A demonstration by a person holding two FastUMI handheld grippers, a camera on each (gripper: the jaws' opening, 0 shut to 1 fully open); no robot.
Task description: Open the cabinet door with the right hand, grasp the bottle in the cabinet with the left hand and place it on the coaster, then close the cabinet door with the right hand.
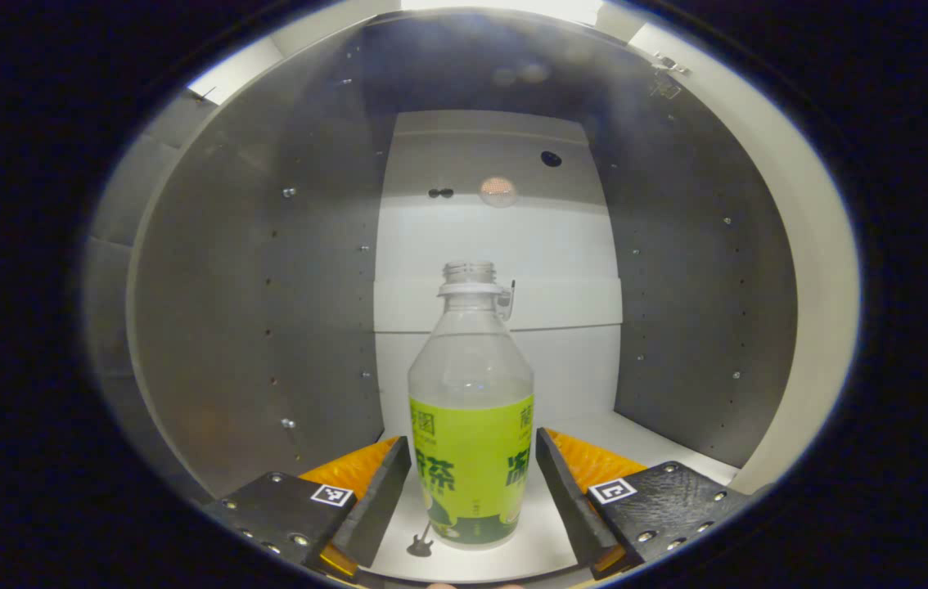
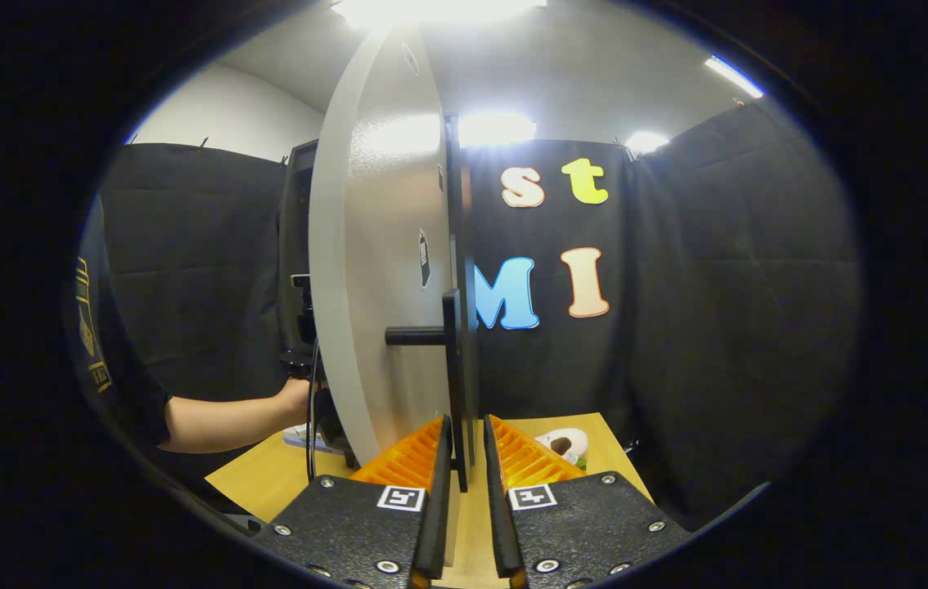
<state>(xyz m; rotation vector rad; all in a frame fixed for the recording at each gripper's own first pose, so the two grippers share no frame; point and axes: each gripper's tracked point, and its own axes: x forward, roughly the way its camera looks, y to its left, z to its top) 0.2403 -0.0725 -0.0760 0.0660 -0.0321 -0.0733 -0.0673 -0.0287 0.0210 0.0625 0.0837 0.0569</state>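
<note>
A clear bottle (image 1: 470,409) with a green label and no cap stands upright on the white floor of the cabinet (image 1: 268,311). My left gripper (image 1: 472,458) is inside the cabinet, and its two fingers press against the bottle's label from either side. In the right gripper view the pale cabinet door (image 2: 382,270) stands swung open, seen nearly edge-on. My right gripper (image 2: 464,462) is shut on the lower end of the door's black bar handle (image 2: 454,368).
Grey side walls (image 1: 677,286) with peg holes close in on both sides of the bottle, and a white back panel (image 1: 497,245) lies behind it. A person's forearm (image 2: 227,421) reaches behind the door. A small white object (image 2: 566,442) lies on the wooden table (image 2: 268,474).
</note>
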